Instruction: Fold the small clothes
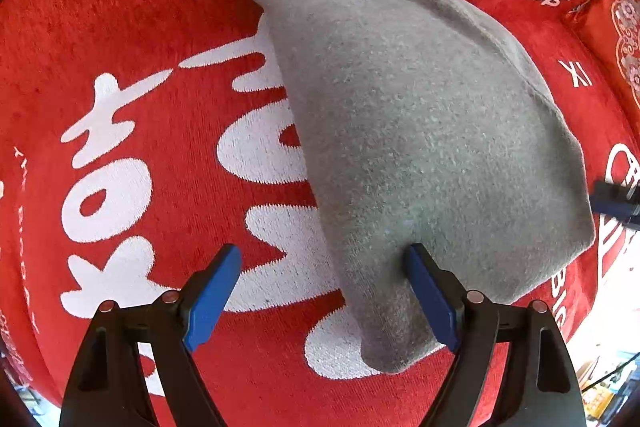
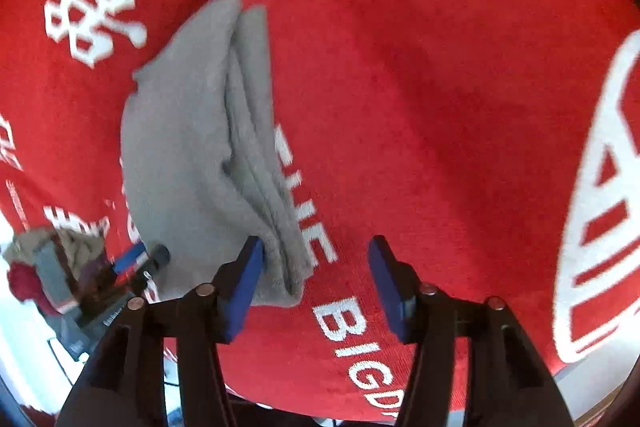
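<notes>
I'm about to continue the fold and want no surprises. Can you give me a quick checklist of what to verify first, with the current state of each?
1. Left hand-held gripper open: ok, its jaws stand wide apart.
2. Right hand-held gripper open: ok, nothing is clamped.
3. Grey knit garment lying on the red printed cloth: ok.
4. Garment already folded: ok, stacked layers show along its edge.
5. Garment edge between the left fingers: ok, ready to pinch.
6. Fold lying flat: cannot tell, fisheye distortion.

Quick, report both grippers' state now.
Left gripper: open, straddling a corner of the folded grey knit cloth, gripping nothing.
Right gripper: open, holding nothing.
</notes>
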A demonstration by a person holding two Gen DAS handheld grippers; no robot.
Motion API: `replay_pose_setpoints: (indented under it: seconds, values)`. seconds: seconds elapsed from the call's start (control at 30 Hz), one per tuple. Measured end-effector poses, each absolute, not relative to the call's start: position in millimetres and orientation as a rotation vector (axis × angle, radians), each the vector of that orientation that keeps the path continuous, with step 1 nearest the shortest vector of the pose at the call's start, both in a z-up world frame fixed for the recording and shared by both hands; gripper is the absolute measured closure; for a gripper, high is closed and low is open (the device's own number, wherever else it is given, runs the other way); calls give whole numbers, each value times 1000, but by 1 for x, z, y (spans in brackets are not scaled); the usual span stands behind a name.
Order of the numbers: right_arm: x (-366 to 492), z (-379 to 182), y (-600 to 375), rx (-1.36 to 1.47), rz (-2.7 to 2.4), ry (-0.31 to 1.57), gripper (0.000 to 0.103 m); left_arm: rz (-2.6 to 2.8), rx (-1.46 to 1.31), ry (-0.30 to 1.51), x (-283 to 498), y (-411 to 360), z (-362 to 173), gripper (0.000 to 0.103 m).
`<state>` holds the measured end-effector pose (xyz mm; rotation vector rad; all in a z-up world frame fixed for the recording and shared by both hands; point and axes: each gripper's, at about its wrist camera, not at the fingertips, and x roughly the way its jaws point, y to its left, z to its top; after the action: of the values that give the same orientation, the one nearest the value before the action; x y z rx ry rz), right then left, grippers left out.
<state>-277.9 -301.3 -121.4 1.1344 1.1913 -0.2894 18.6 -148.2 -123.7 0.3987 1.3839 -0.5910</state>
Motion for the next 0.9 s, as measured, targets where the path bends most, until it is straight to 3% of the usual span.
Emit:
replay_pose_setpoints:
  seconds: [0.13, 0.27, 0.37, 0.43, 0.5, 0.53, 0.6, 0.9]
  values:
    - [-246, -106, -331, 1140, -223, 1098, 43, -579, 390, 1396, 19, -150, -126, 18]
    - [-197, -126, -349, 1134, -192, 1104, 44, -563, 377, 1416, 21, -150, -130, 18]
    - [-160, -140, -346, 1041, -194, 1195, 89, -555, 374, 1422, 21, -150, -130, 18]
    - [-149, -140, -342, 936, -210, 1231, 89, -547, 368, 1427, 22, -151, -131, 18]
    - [-144, -142, -344, 878, -225, 1253, 85, -525, 370, 1434, 22, -150, -131, 11]
    - [-147, -143, -347, 865, -236, 1261, 80, -509, 374, 1440, 23, -149, -130, 10]
    - [-149, -143, -351, 853, -266, 1282, 58, -495, 366, 1451, 24, -147, -129, 10]
    - [-198, -117, -350, 916, -312, 1309, 49, -425, 389, 1491, 19, -141, -119, 10]
